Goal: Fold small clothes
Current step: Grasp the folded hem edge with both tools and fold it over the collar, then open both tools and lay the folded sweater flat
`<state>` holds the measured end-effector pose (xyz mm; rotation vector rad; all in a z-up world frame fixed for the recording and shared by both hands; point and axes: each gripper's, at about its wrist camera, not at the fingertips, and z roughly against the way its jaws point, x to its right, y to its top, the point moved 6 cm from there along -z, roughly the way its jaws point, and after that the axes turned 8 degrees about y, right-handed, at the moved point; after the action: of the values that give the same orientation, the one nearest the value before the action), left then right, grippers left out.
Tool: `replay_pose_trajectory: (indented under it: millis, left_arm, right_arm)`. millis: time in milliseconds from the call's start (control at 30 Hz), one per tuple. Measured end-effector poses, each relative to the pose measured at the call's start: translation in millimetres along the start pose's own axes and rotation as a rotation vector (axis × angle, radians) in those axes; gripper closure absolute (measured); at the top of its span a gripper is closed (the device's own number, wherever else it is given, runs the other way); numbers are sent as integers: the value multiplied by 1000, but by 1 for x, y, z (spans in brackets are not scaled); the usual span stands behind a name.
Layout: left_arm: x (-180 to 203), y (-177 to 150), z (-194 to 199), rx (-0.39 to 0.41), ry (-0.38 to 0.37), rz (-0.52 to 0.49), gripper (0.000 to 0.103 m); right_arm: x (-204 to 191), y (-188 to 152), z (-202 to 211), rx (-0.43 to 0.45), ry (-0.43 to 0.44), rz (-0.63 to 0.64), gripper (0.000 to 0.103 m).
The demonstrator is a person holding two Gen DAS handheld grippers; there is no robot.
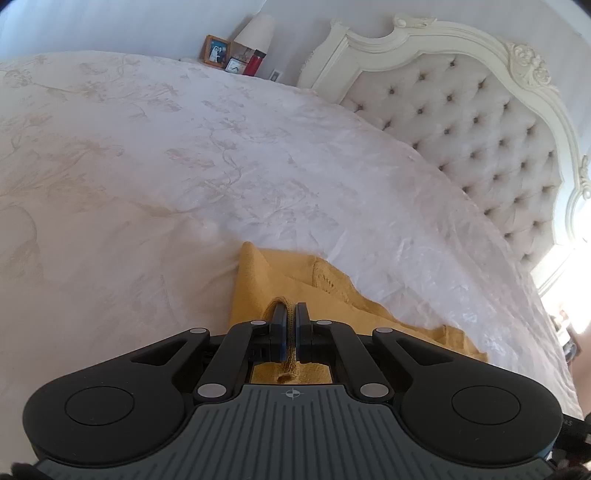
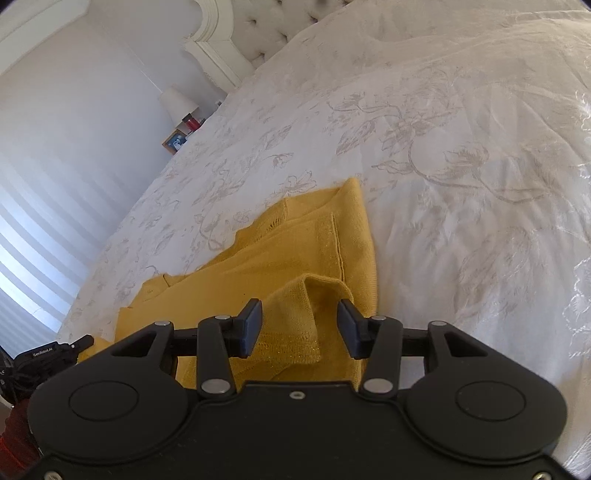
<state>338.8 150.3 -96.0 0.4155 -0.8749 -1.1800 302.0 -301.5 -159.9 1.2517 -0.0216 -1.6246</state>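
Yellow knitted garment (image 2: 295, 251) lying partly folded on the white floral bedspread (image 2: 443, 147)

The left gripper (image 1: 291, 314) is pinched tight on a ribbed edge of the knit; the right gripper (image 2: 300, 314) stands half open, a raised fold between its pads untouched. Beyond: tufted headboard (image 1: 480, 122), lamp (image 1: 255, 31), picture frame (image 1: 216, 50)

Lamp (image 1: 255, 31), photo frame (image 1: 216, 50), tufted headboard (image 1: 480, 122).
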Motion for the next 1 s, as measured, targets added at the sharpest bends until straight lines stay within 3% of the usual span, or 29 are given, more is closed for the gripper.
replay_pose_trajectory:
  millis: [33,67,167,300,567,733,833,900,933,967,1000]
  left_arm:
    - [0,0,0,1,-1,3,99]
    - [1,-1,1,2,-4,4,99]
    - [1,-3,7,9,-10,6,99]
    - [2,6,27,43,-35,42,99]
    - [13,28,-8,30,-24,56,99]
    - [3,28,-41,-11,12,111,99]
    - [-3,25,-54,-36,33,118,97]
    - [-8,25,-56,-41,36,117,78]
    - [-10,25,-55,-29,46,109,54]
    - [-11,27,-51,-7,57,90,39]
    - [-11,29,-44,27,72,64,37]
  right_arm:
    - [0,0,-2,-2,13,-10,57]
    - [0,0,-4,-8,37,-28,95]
    - [-4,2,5,30,103,-87,94]
    - [-16,26,37,179,199,-157,94]
    - [4,77,-5,231,92,-196,94]
    - [21,81,-44,192,22,-203,93]
    - [27,77,-57,175,-35,-193,85]
    - [29,74,-56,188,-66,-174,84]
    - [29,72,-53,202,-80,-166,74]
    - [28,71,-48,226,-98,-149,56]
    - [26,70,-42,251,-111,-124,48]
